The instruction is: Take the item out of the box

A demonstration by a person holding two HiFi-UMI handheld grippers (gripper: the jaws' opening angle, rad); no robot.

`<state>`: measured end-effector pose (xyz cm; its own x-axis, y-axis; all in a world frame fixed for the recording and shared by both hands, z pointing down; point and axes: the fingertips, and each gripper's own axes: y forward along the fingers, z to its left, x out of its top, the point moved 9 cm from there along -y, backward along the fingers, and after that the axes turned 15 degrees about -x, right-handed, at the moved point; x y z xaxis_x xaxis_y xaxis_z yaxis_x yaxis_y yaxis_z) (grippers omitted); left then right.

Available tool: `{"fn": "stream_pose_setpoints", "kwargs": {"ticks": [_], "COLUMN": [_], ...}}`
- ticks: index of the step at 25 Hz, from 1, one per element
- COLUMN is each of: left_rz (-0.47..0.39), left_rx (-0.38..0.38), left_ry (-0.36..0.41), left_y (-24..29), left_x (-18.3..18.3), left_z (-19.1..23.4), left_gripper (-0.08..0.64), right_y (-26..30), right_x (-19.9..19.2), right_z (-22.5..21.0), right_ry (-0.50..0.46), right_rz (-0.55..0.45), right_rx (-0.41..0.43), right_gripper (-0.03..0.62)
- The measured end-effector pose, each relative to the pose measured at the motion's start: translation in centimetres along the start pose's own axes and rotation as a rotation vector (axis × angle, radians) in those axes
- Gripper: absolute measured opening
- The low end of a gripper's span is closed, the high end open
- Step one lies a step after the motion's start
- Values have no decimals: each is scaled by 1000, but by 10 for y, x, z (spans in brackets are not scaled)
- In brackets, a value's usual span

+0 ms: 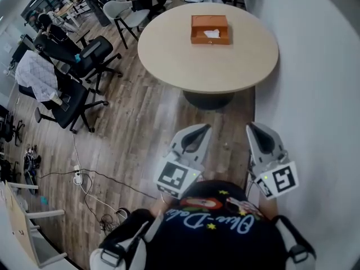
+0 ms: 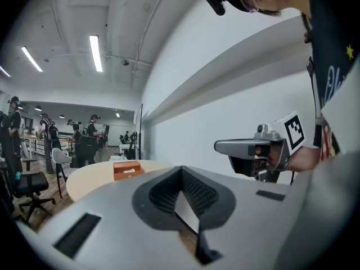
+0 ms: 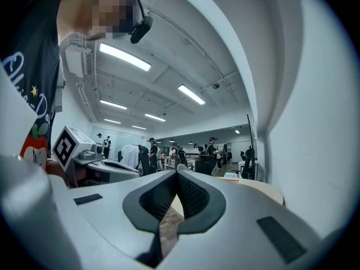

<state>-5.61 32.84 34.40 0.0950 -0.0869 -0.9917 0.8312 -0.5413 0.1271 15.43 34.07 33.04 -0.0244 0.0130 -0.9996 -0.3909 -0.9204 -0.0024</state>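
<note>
An orange open-topped box (image 1: pixel 210 30) with a white item (image 1: pixel 212 34) inside rests on the far half of a round beige table (image 1: pixel 185 66). Both grippers hang close to my body over the wooden floor, well short of the table. My left gripper (image 1: pixel 206 127) and right gripper (image 1: pixel 250 126) point toward the table, jaws closed tip to tip with nothing held. The left gripper view looks past the left gripper (image 2: pixel 181 169) to the box (image 2: pixel 126 170), small on the table (image 2: pixel 90 181), with the right gripper (image 2: pixel 225 146) alongside. The right gripper (image 3: pixel 178 173) is empty.
Black office chairs (image 1: pixel 84 58) and a grey chair (image 1: pixel 125 11) stand left of the table. Cables and a power strip (image 1: pixel 78 176) lie on the floor at left. A white wall (image 1: pixel 320 66) runs along the right. People stand far back (image 2: pixel 14 128).
</note>
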Motion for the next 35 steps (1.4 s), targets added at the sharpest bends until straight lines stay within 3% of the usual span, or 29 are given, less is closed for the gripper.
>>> {"fn": "stream_pose_setpoints", "kwargs": {"ticks": [15,19,27,35], "left_rz": [-6,-8,17,18], "left_rx": [-26,-35,60,86], "left_ry": [-39,-41,-25,-3], "left_y": [-13,-2,9,53], "left_x": [-20,-17,-11,5], "left_z": [58,64,112,147], "left_gripper": [-15,-15,-15,-15], "right_y": [42,55,124,176], "right_x": [-10,-9,-12,-14], "right_z": [31,20,-1,-39], "right_ry": [3,9,28,6], "right_rz": [34,23,-2,23], "right_rx": [-13,-14,75,130], "right_gripper": [-3,-3,-3,-3]}}
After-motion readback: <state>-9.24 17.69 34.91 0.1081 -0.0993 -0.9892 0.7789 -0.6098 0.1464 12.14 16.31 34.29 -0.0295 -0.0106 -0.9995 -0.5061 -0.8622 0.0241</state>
